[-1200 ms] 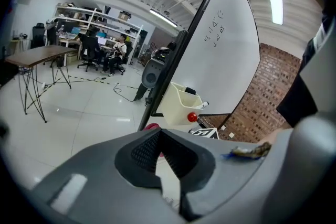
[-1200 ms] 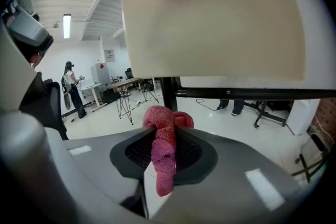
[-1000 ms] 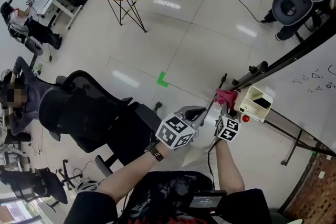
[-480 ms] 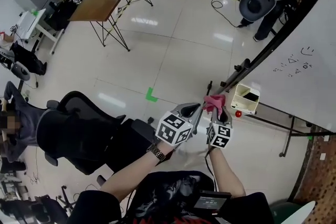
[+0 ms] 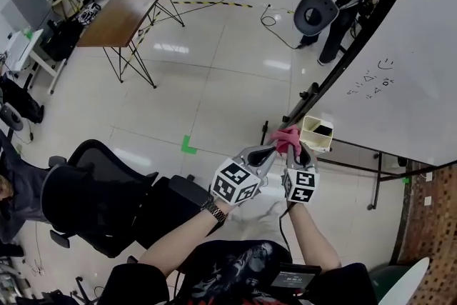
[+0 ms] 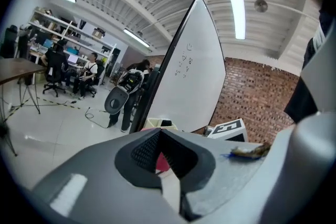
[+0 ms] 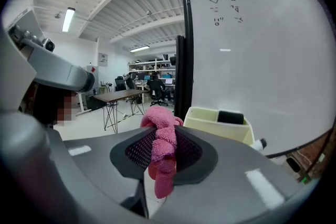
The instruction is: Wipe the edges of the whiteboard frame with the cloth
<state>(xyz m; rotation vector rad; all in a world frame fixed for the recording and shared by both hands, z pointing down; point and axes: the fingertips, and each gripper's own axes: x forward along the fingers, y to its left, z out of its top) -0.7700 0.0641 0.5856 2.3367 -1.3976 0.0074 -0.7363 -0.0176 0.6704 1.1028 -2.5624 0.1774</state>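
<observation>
The right tongs (image 5: 291, 148) were closed on a pink cloth (image 5: 286, 136). It was pinched between the pads as a twisted bunch, with a rounded end standing above the tips and a tail hanging below them, as was shown in the right gripper view. The cloth was held in the air just in front of a cream tray (image 7: 205, 119) fixed low on the whiteboard (image 7: 262, 60). It was near the dark frame (image 7: 184, 60) along the board's edge but apart from it. The left tongs (image 5: 267, 152) were shut with nothing held between them. Their tips were just beside the right tongs and the cloth, which was glimpsed as a pink patch beyond the closed tips in the left gripper view. A few small marks were drawn on the white surface. A black office chair (image 5: 93, 189) was seen on the floor (image 5: 214, 82) at the person's left, and a green tape mark (image 5: 188, 146) was stuck to the tiles.
</observation>
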